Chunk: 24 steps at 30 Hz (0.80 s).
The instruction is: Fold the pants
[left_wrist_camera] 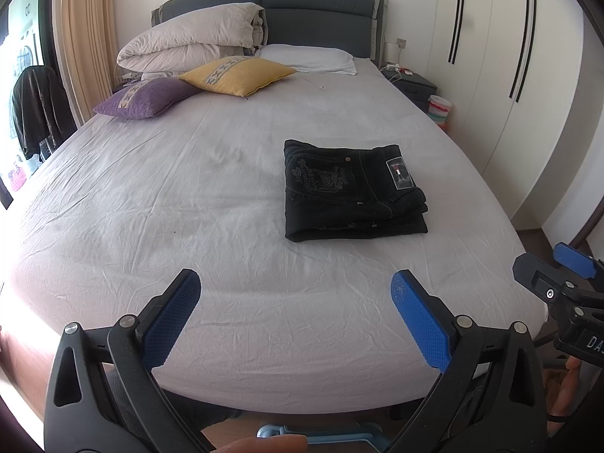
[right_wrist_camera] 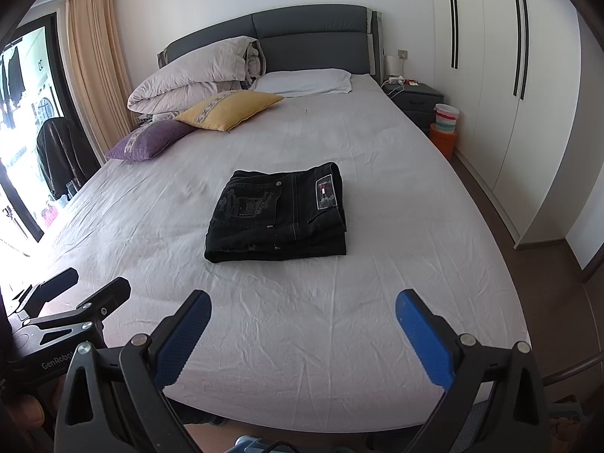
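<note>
Black pants (left_wrist_camera: 351, 192) lie folded into a compact rectangle on the grey bed sheet (left_wrist_camera: 188, 207), back pocket embroidery and a label patch facing up. They also show in the right wrist view (right_wrist_camera: 279, 215). My left gripper (left_wrist_camera: 296, 283) is open and empty, held over the bed's near edge, well short of the pants. My right gripper (right_wrist_camera: 304, 302) is open and empty too, near the same edge. Each gripper shows in the other's view: the right one at the right edge (left_wrist_camera: 558, 283), the left one at lower left (right_wrist_camera: 75, 302).
A purple cushion (left_wrist_camera: 147, 96), a yellow cushion (left_wrist_camera: 238, 75), a folded duvet (left_wrist_camera: 192, 41) and a white pillow (left_wrist_camera: 309, 56) lie at the head of the bed. A nightstand (right_wrist_camera: 415, 98) and white wardrobe (right_wrist_camera: 509, 75) stand to the right. A jacket (right_wrist_camera: 60, 151) hangs at left.
</note>
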Available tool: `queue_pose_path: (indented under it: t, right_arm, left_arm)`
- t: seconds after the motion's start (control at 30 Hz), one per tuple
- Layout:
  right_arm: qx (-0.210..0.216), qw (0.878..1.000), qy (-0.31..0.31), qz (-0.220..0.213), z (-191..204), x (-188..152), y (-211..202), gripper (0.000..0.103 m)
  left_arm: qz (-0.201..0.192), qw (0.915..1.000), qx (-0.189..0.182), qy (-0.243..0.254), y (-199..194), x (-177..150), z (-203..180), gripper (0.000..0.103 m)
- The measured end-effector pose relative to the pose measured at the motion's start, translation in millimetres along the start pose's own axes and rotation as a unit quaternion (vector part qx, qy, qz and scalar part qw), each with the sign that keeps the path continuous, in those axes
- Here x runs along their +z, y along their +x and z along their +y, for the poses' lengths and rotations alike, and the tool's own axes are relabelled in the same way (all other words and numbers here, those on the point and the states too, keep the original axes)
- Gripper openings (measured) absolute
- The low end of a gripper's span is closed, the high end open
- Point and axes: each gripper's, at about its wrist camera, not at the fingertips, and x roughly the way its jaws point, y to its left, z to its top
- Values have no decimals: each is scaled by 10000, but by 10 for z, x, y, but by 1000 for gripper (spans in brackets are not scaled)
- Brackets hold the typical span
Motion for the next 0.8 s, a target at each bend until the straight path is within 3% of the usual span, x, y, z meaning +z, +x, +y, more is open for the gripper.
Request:
queue_pose_path:
  t: [0.8]
  right_arm:
    - [6, 10000, -21, 45, -17, -81, 19, 101]
  left_arm:
    - [32, 10000, -2, -26, 9, -43, -8, 103]
